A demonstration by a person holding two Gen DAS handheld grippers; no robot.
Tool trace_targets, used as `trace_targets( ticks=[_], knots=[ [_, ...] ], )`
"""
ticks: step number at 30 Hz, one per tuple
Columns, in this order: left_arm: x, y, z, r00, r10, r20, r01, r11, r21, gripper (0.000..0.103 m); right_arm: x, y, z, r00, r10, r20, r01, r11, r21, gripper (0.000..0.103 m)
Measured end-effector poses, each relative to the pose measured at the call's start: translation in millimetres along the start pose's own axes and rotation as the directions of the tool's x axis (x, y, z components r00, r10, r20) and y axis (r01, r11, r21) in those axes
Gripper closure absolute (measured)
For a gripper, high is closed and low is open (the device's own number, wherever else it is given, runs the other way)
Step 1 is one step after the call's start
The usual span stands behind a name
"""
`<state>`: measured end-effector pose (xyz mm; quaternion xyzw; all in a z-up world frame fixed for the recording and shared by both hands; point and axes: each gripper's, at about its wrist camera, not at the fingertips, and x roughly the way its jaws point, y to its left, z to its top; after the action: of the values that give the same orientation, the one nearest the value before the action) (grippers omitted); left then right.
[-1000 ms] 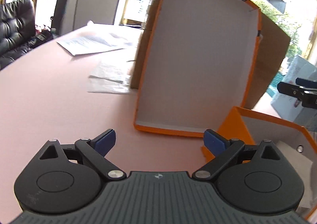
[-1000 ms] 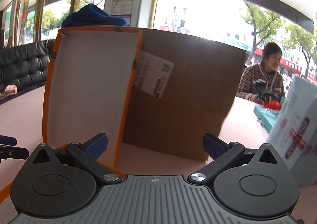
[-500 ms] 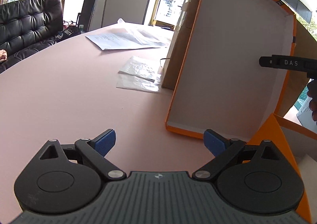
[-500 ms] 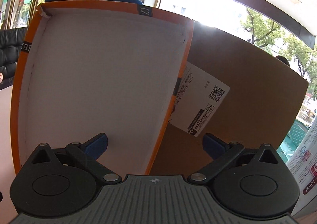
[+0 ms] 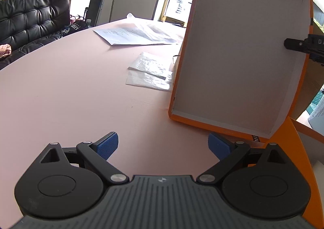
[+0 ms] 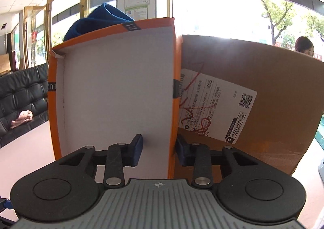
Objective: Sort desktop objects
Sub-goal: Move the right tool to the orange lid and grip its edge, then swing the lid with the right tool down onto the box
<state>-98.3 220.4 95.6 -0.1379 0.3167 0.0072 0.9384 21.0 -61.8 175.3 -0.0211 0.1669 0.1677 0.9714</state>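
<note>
An orange box lid point(image 5: 239, 50) with a white inside stands upright on the pink table point(image 5: 70, 91), leaning on a brown cardboard box point(image 6: 263, 79). My right gripper point(image 6: 159, 146) straddles the lid's point(image 6: 115, 91) right side wall. Its jaws are closing: the right pad is at the wall's outside and the left pad still stands off the inside. From the left wrist view, that gripper point(image 5: 303, 44) shows at the lid's right rim. My left gripper point(image 5: 164, 146) is open over bare table with nothing between its fingers. An orange box base point(image 5: 291, 137) sits at its right.
A blue cloth point(image 6: 97, 20) lies on top of the cardboard box. Paper sheets point(image 5: 137, 34) and clear plastic bags point(image 5: 151, 71) lie left of the lid. A black sofa point(image 5: 30, 18) stands beyond the table's edge. A person point(image 6: 303, 44) is behind the box.
My right gripper has moved in onto the lid's right edge, and its jaws have narrowed from wide open to close around the side wall. The left gripper has turned a little, staying open.
</note>
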Motion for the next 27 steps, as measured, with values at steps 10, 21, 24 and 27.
trace_targets(
  ticks=[10, 21, 24, 27],
  knots=[
    [-32, 35, 19, 0.992, 0.052, 0.112, -0.041, 0.995, -0.094, 0.007, -65, 50, 17, 0.989, 0.108, 0.101, -0.082, 0.968, -0.235, 0.088],
    [-84, 126, -20, 0.963, 0.201, 0.18, -0.145, 0.948, -0.284, 0.007, -111, 170, -54, 0.943, 0.28, 0.181, -0.128, 0.806, -0.577, 0.084],
    [-103, 148, -29, 0.943, 0.268, 0.198, -0.204, 0.934, -0.292, 0.007, -117, 194, -68, 0.926, 0.328, 0.188, -0.16, 0.791, -0.59, 0.083],
    [-119, 175, -33, 0.928, 0.328, 0.175, -0.274, 0.922, -0.272, 0.007, -132, 229, -90, 0.908, 0.381, 0.178, -0.185, 0.742, -0.645, 0.08]
  ],
)
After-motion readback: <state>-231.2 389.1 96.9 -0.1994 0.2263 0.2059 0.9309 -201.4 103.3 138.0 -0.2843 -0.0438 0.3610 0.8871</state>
